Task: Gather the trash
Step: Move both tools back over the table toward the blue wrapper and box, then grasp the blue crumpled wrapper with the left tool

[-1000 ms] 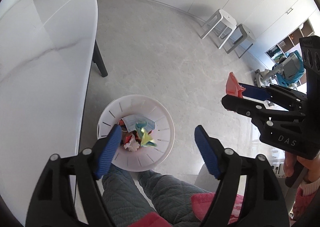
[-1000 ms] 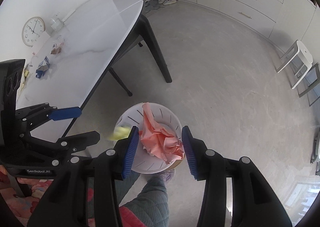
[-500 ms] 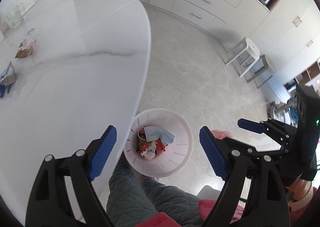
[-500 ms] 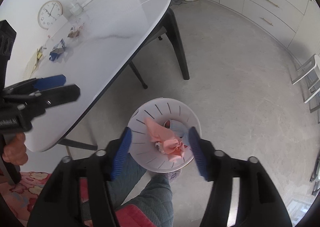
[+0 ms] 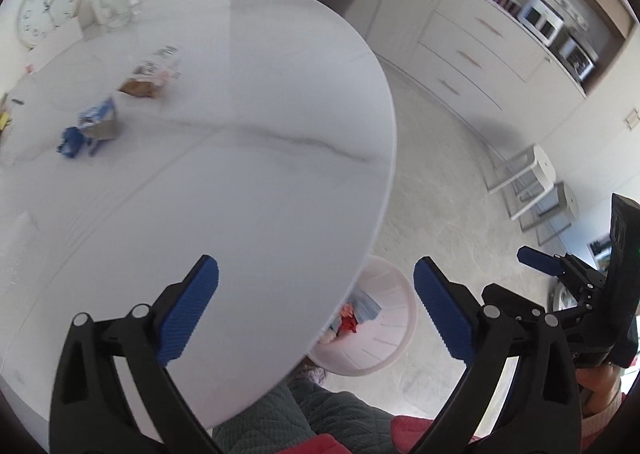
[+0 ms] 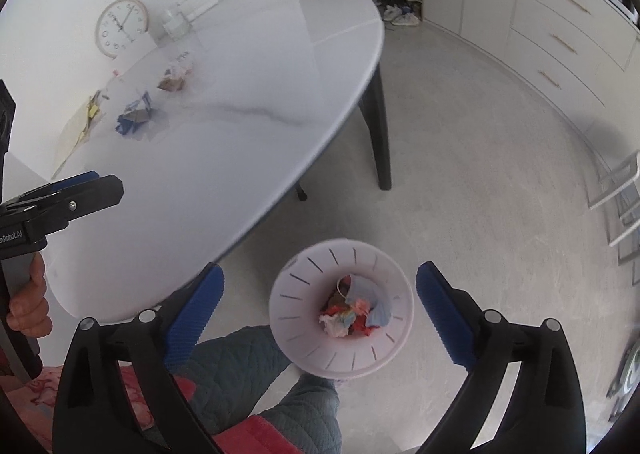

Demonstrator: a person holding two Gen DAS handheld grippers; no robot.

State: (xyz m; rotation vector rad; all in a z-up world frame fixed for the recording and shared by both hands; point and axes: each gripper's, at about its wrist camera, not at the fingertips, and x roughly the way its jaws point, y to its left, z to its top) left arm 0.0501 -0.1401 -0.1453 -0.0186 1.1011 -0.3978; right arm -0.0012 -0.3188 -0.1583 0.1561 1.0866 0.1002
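Trash sits in two places. On the white table, at about ten o'clock in the left wrist view, lies a blue crumpled wrapper. Just past it, toward eleven o'clock, is a brown scrap, with some small white papers beside it. A round clock leans at the far edge of the table, and a clear glass thing stands near it.

The left gripper hangs over the near edge of the table. Its blue fingers are spread wide apart and hold nothing.

At five o'clock in that view, the white bin stands on the floor, partly hidden under the table edge. Some red and blue trash shows inside it. White drawers are at one o'clock, and two stools stand at three o'clock.

The right gripper hangs right over the bin. Its blue fingers are also spread wide, one on each side of the bin, and they hold nothing. Inside the bin is a pile of trash: a blue mask, white tissue, and red and pink bits. The person's knees in gray pants are at six o'clock, just beside the bin.
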